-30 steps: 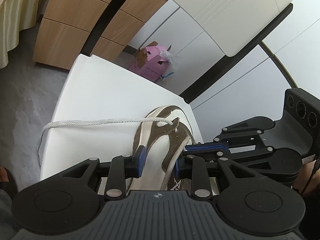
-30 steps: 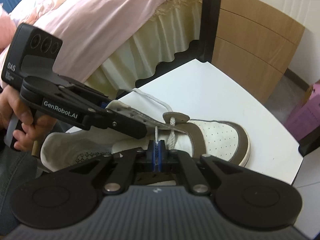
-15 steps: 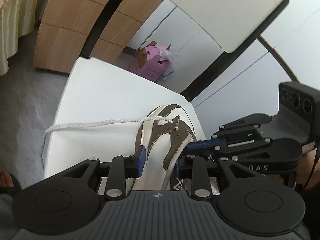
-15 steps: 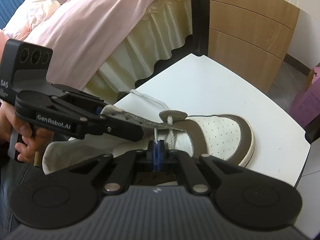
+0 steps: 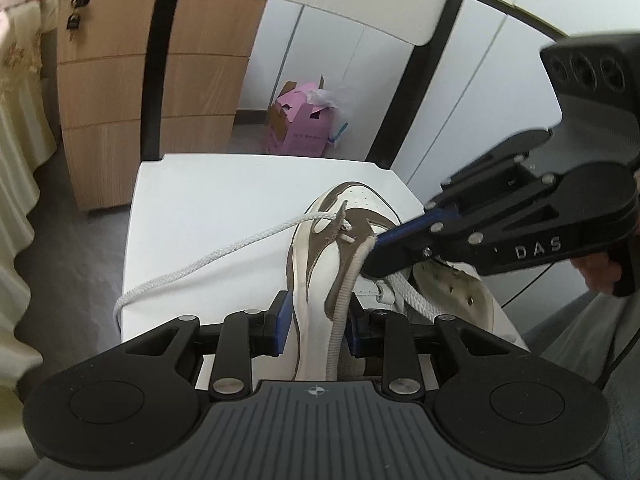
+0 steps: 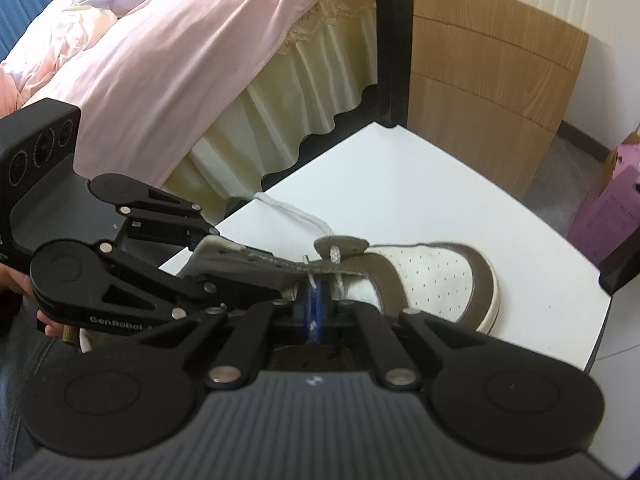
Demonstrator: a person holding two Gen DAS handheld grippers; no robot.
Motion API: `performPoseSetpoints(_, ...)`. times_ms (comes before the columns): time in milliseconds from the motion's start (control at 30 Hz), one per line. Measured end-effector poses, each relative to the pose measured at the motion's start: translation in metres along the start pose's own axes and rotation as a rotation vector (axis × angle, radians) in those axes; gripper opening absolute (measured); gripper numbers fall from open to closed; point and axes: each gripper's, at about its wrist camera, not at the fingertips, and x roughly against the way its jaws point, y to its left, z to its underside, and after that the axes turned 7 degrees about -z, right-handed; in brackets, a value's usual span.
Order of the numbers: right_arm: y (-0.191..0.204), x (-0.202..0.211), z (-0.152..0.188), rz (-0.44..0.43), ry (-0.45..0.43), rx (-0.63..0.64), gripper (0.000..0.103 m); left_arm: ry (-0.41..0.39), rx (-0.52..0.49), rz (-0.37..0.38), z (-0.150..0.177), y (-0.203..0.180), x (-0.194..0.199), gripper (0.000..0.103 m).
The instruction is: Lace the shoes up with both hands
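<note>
A white and brown shoe (image 5: 320,240) lies on a white chair seat (image 5: 200,200), toe pointing away. My left gripper (image 5: 318,326) is shut on the shoe's side wall near the collar, a blue pad on each side. A white lace (image 5: 224,256) runs from the front eyelet across the seat and off its left edge. In the right wrist view the shoe (image 6: 440,268) shows its perforated toe. My right gripper (image 6: 314,300) is shut on the thin lace tip just below the eyelet flap. From the left the right gripper (image 5: 380,240) reaches into the shoe's throat.
A pink cardboard box (image 5: 298,124) stands on the floor behind the chair. Wooden drawers (image 5: 112,80) are at the left, and a bed with pink bedding (image 6: 160,60) lies beyond the seat. The chair's black frame (image 6: 390,40) rises at the back. A hand (image 5: 596,272) holds the right gripper's handle.
My left gripper has rolled and shifted a little, keeping the shoe's side in its jaws. The right gripper has stayed put, shut on the lace tip.
</note>
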Motion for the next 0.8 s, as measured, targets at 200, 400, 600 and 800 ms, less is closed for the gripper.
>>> performPoseSetpoints(200, 0.0041, -0.0001, -0.0001, 0.008, -0.024, 0.04, 0.003, 0.0, -0.022, -0.006, 0.0008, -0.0025, -0.0004, 0.031)
performPoseSetpoints(400, 0.0034, -0.0013, 0.0009, 0.008, -0.022, 0.066, 0.003, 0.003, -0.023, -0.003, 0.0001, -0.0031, -0.0004, 0.031)
performPoseSetpoints(600, 0.007, 0.0006, -0.0003, 0.018, -0.011, 0.102, 0.005, 0.001, -0.025, -0.006, -0.0002, -0.0033, 0.0004, 0.031)
performPoseSetpoints(800, 0.0048, -0.0009, 0.0001, 0.023, 0.016, 0.09, 0.01, -0.002, -0.035, -0.013, -0.0002, -0.0047, 0.0007, 0.031)
